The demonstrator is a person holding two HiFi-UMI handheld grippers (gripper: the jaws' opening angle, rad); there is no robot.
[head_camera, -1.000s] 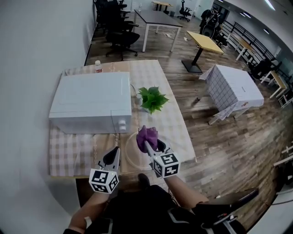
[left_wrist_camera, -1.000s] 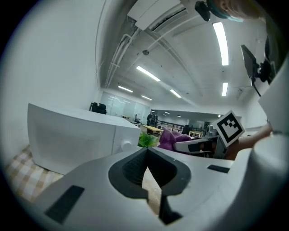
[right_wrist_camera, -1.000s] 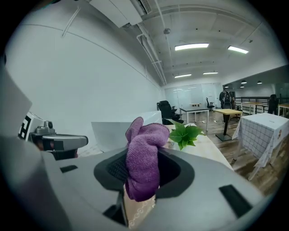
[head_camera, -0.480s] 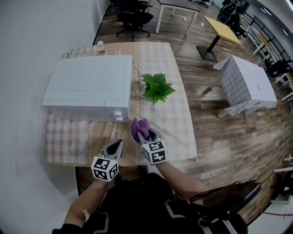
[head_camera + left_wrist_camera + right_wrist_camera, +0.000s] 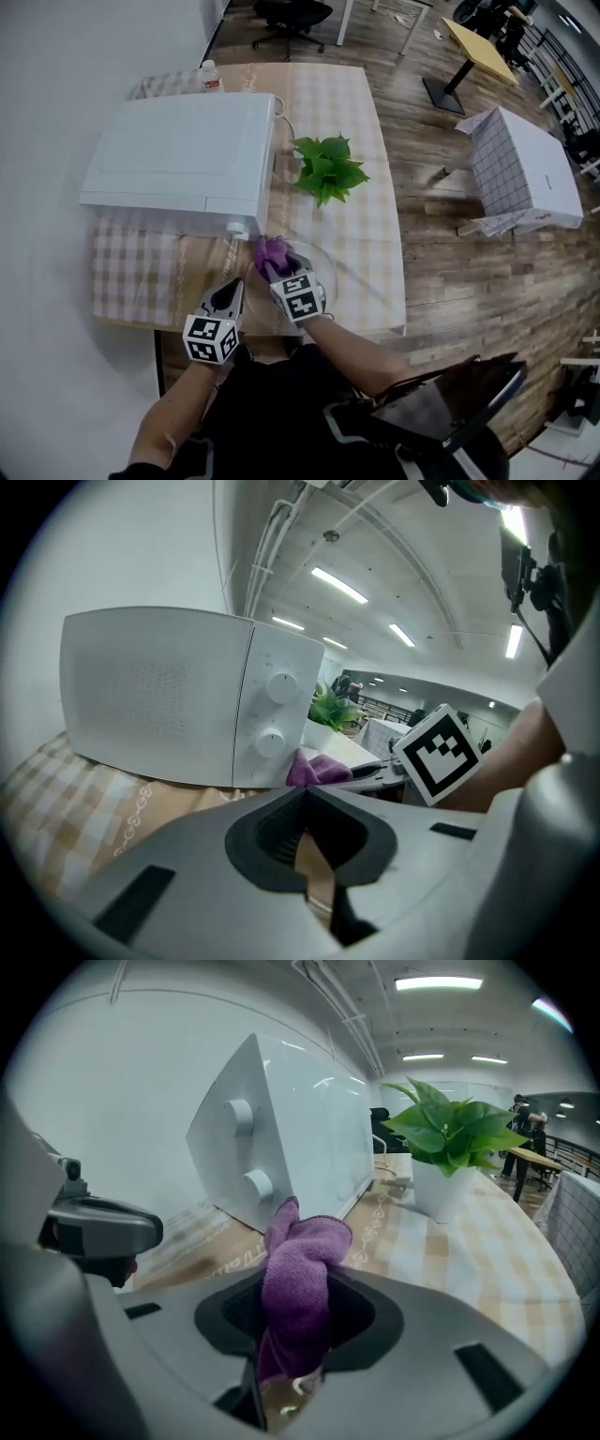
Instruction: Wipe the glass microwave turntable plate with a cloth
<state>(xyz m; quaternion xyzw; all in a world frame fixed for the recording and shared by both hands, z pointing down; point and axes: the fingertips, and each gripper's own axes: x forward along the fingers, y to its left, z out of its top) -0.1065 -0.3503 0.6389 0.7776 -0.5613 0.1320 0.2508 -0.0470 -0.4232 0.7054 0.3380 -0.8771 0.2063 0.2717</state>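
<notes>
Glass plate (image 5: pixel 329 265) on the counter (image 5: pixel 367 202) before the microwave (image 5: pixel 178 159), right tongs (image 5: pixel 278 269) clamping the purple cloth (image 5: pixel 271 251) over it, left tongs (image 5: pixel 232 292) closed, empty, just beside.

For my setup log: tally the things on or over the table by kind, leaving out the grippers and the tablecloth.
Microwave: 1
Plant: 1
Bottle: 1
Cloth: 1
Glass plate: 1
Total: 5
</notes>
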